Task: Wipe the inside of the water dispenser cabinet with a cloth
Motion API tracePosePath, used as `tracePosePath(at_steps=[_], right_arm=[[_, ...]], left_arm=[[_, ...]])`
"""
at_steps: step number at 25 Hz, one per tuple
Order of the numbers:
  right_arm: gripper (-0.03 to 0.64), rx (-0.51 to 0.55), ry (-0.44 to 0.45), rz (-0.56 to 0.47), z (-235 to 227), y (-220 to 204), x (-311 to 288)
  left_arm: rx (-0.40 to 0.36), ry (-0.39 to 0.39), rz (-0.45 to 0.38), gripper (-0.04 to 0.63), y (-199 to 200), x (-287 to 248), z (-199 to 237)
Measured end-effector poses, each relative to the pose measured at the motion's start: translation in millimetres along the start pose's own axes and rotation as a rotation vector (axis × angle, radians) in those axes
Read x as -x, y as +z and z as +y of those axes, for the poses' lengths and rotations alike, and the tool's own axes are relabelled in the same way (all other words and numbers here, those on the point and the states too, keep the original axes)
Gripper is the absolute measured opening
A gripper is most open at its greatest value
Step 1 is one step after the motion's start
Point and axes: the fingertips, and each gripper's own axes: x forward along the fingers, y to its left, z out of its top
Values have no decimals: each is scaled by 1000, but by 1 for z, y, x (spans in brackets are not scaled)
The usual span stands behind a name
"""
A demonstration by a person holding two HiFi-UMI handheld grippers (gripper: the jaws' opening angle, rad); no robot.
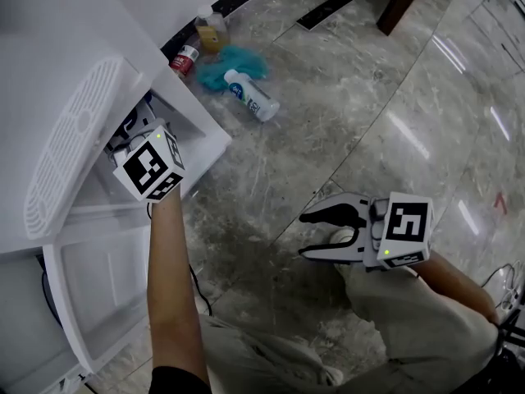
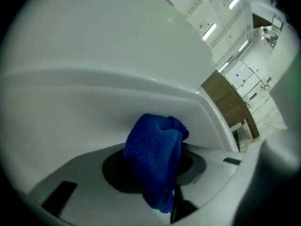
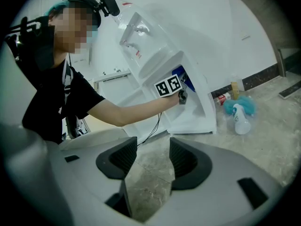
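The white water dispenser [image 1: 74, 113] stands at the left of the head view with its lower cabinet open. My left gripper [image 2: 154, 167] is shut on a bunched blue cloth [image 2: 155, 149], which lies against the white inner wall of the cabinet [image 2: 94, 98]. In the head view only its marker cube [image 1: 150, 164] shows at the cabinet mouth; the jaws are hidden inside. The right gripper view shows the cloth [image 3: 186, 78] at the cabinet's upper edge. My right gripper [image 1: 316, 232] hangs open over the floor, with nothing between its jaws [image 3: 148, 157].
The cabinet door [image 1: 98, 294] hangs open at lower left, with a black cable [image 1: 201, 290] beside it. On the marble floor next to the dispenser lie a white spray bottle [image 1: 253, 94], a teal cloth [image 1: 225, 64] and two small bottles [image 1: 185, 58]. A wooden furniture leg [image 1: 402, 2] stands far off.
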Motion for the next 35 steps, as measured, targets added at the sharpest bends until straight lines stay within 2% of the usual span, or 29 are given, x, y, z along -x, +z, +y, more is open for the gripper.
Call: tracePosePath(at_steps=[3, 9, 12, 21, 29, 32, 35], right_arm=[[209, -7, -2, 0, 2, 0, 4], [209, -14, -14, -4, 2, -3, 9], [209, -26, -10, -17, 3, -1, 9], [209, -52, 5, -24, 2, -1, 7], [209, -71, 29, -23, 4, -3, 4], [206, -77, 23, -39, 1, -5, 5], [204, -89, 22, -49, 2, -7, 3]], left_arm=[[5, 37, 5, 126, -3, -8, 5], [-53, 114, 65, 126, -27, -47, 32], [-43, 146, 45, 121, -28, -53, 35], [24, 109, 45, 123, -8, -20, 12], [-31, 160, 83, 123, -28, -53, 33], [-62, 126, 94, 123, -28, -47, 28], [-53, 49, 88, 123, -22, -31, 14]])
